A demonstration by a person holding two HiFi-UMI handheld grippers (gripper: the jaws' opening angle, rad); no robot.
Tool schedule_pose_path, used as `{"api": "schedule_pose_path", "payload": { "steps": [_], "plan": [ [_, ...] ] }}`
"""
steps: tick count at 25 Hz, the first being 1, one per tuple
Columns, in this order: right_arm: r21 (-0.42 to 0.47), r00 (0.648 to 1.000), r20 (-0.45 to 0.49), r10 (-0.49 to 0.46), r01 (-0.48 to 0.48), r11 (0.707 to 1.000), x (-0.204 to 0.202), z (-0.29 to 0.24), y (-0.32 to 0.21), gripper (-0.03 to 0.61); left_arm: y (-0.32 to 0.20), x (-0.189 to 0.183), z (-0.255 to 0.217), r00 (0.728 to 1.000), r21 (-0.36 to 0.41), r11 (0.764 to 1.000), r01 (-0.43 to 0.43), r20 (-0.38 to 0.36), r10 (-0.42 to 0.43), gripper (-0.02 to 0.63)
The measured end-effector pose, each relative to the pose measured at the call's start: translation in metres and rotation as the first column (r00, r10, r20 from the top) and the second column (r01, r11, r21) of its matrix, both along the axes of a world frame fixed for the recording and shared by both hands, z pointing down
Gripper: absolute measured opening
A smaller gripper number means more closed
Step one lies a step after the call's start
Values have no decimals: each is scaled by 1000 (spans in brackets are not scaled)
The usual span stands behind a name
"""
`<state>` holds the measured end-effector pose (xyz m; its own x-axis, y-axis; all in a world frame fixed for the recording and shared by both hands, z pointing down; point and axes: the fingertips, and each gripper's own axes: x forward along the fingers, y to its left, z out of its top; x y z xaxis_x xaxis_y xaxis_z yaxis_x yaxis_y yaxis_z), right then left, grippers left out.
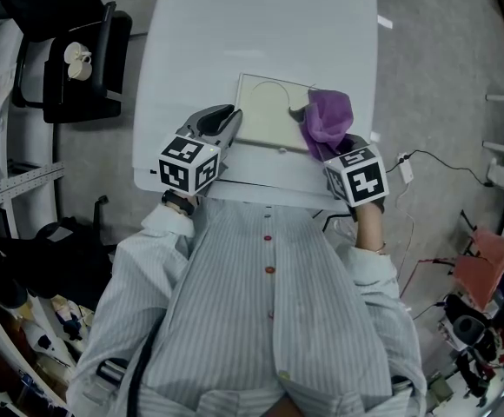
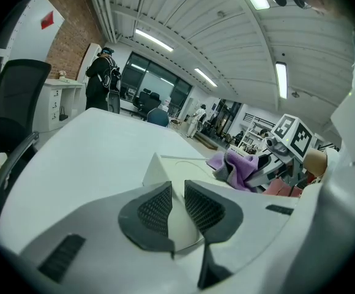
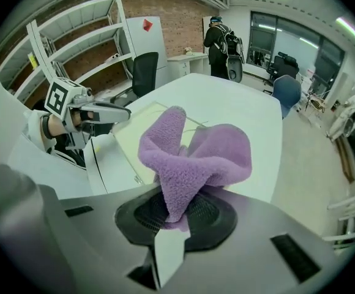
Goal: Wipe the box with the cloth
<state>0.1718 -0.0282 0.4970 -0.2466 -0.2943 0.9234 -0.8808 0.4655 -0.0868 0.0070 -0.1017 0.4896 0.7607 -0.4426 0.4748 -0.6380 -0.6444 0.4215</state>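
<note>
Box position: the box (image 1: pixel 265 111) lies flat on the white table (image 1: pixel 261 24), close to the table's near edge and toward its right side.
Left tool: the left gripper (image 1: pixel 230 122) sits at the box's near-left corner. In the left gripper view its jaws (image 2: pixel 177 195) are drawn close, with the corner of the box (image 2: pixel 183 167) between them.
Purpose of left hold: judged to be a bracing grip, so the light box does not slide when rubbed.
Right tool: the right gripper (image 1: pixel 321 150) is clamped on the purple cloth (image 1: pixel 328 120). The right gripper view shows a fold pinched between the pads (image 3: pixel 177 210) and the rest of the cloth (image 3: pixel 190 158) bunched loosely beyond the tips.
Cloth location: over the right part of the box lid. Whether it presses on the surface or hangs just above it cannot be told.
Stage: judged to be wiping at the right end, with the middle and left of the lid uncovered.
Edges: the box's near side runs close along the table's near edge, and the table's right edge is near the cloth.
Open room: the table beyond the box is bare, so strokes away from the person or leftward across the lid have space.
Limit: the left gripper occupies the near-left corner, so a leftward stroke must stop short of it.
</note>
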Motion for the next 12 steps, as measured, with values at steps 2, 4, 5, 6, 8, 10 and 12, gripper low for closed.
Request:
{"api": "schedule_pose_path", "payload": {
  "steps": [2,4,5,6,8,10,12],
  "plan": [
    [0,999,-44,2,-2,1000,9,-1,2,55,0,0,0,1000,1,1000,0,0,0,51],
    [0,997,-78,-2,2,1000,16,-3,6,54,0,0,0,1000,1,1000,1,0,-1,51],
    [1,996,-87,-2,3,1000,18,-5,7,54,0,0,0,1000,0,1000,2,0,-2,51],
    [3,996,-93,-1,2,1000,20,-6,9,54,1,0,0,1000,0,1000,3,0,-3,51],
    [8,995,-96,7,-6,1000,23,-8,10,54,1,1,-1,1000,1,1000,3,0,-3,51],
    [15,995,-93,22,-21,1000,26,-11,10,54,1,1,-2,1000,3,1000,3,0,-3,51],
    [24,995,-91,36,-34,999,29,-12,10,54,1,1,-2,1000,4,1000,5,0,-5,51]
  ]
}}
